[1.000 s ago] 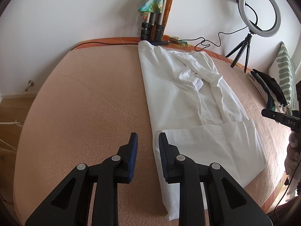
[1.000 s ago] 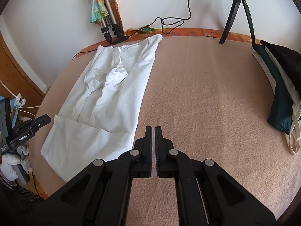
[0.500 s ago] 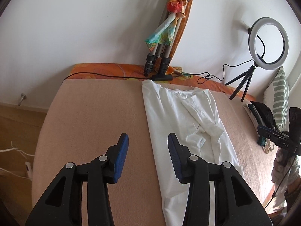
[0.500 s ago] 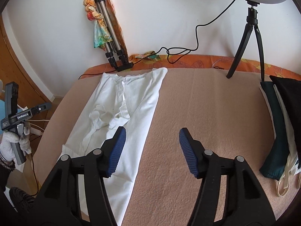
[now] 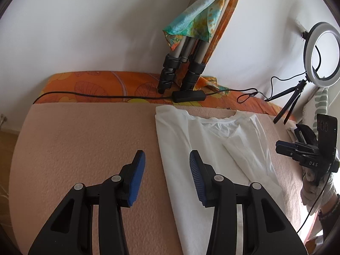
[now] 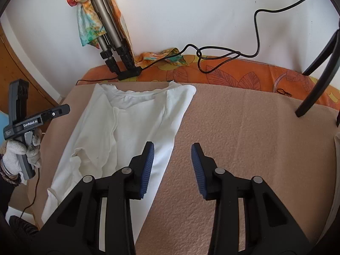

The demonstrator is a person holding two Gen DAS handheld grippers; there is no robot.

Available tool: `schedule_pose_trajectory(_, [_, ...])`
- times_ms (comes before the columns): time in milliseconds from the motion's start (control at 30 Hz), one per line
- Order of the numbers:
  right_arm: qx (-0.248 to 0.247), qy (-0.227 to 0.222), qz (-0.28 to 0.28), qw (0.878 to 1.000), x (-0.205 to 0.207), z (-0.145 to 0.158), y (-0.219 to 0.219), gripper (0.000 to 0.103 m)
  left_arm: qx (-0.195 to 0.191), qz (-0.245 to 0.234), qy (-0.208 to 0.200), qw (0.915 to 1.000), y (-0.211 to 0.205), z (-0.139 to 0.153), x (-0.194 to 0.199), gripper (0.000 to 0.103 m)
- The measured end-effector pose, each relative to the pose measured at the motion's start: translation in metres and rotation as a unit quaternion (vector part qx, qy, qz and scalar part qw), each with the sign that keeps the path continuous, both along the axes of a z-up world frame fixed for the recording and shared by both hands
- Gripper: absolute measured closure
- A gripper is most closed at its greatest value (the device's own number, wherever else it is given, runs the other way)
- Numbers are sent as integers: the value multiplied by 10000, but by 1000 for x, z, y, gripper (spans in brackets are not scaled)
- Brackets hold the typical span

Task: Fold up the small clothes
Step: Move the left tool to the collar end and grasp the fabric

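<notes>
Across the frame's middle, the white garment (image 5: 212, 148) looks soft and limp, best pinched at its edges, both grippers' jaws wide.

The left gripper (image 5: 166, 165) is held level and low with its two blue-padded fingers (image 5: 136, 176) spread wide and nothing between them; in the right wrist view it shows from the side (image 6: 55, 112), gripped by a hand in a pale knitted glove (image 6: 16, 155) with a beaded band at the wrist. The right gripper (image 6: 172, 160) points forward the same way, its jaws also wide apart and holding nothing, and in the left wrist view it appears at the far right (image 5: 297, 148), held in a gloved hand (image 5: 314, 182).
</notes>
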State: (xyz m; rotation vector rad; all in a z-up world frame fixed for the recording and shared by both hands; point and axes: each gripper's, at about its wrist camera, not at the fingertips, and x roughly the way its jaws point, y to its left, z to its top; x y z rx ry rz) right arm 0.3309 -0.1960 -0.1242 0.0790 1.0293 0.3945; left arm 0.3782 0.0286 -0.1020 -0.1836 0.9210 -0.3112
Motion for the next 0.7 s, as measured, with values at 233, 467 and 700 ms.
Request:
schedule_pose_trajectory(233, [236,124,148,9995,33,-24,6,94,193,7,30,9998,-8,-23,37,61])
schedule_pose_trajectory(467, [317,-17,19,9995,56,-20,-10,100,-105,44,12,9999,2,-27,56,61])
schedule_pose_trajectory(700, [645,137,128,9977,74,-26,-13,95,-317,-19,129,9994,-6,-29,70,56])
